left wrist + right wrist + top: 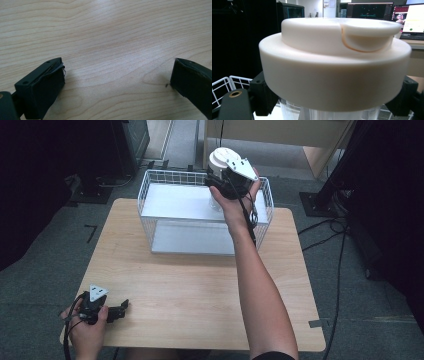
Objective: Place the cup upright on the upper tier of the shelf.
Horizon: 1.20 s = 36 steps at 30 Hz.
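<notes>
jaws around white-lidded jar (334,67)

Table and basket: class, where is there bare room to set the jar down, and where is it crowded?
Free: the table between the basket and the left gripper, and the basket's left half. Crowded: the basket's right end, where the right gripper holds the jar.

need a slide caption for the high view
Right claw holds a white-lidded clear jar above the wire basket.

Black grippers, grey three-cornered plates, trailing cables.
</notes>
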{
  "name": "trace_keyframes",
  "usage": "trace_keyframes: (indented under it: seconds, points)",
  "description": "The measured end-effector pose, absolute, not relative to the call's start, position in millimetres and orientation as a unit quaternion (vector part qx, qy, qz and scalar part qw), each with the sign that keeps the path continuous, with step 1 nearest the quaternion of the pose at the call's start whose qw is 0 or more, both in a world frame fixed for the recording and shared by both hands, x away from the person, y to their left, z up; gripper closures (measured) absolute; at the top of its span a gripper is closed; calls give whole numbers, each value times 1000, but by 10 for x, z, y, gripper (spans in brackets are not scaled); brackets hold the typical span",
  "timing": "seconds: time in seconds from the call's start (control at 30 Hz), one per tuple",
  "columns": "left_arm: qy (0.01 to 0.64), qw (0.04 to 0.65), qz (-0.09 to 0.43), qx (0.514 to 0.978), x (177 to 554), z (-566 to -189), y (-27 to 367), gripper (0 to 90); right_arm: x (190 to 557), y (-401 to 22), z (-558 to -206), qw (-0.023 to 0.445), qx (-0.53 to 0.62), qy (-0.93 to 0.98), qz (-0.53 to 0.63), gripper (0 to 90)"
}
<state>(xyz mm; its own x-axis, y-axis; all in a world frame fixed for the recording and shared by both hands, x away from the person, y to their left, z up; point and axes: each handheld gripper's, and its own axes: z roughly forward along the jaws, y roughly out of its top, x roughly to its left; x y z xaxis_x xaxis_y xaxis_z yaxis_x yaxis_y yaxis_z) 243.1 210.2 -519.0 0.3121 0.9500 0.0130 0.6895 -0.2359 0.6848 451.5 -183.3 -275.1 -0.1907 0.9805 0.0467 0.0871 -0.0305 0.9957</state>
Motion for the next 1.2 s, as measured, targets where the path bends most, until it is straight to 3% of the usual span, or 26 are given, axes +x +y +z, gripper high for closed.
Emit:
trace_keyframes:
  seconds: [0.2,0.3,0.67,1.2]
  points:
    - [543,295,221,755,2431,-5190,2102,0,4497,-1867,-2724,401,475,572,535,137]
    - [543,295,221,755,2431,-5190,2102,0,4468,-1888,-2697,387,466,586,539,10]
    - [543,295,221,755,2431,-5190,2102,0,4382,-1991,-2750,363,469,595,543,0]
    - [540,294,219,758,2429,-5188,2102,0,3998,-2238,-3125,363,458,606,539,0]
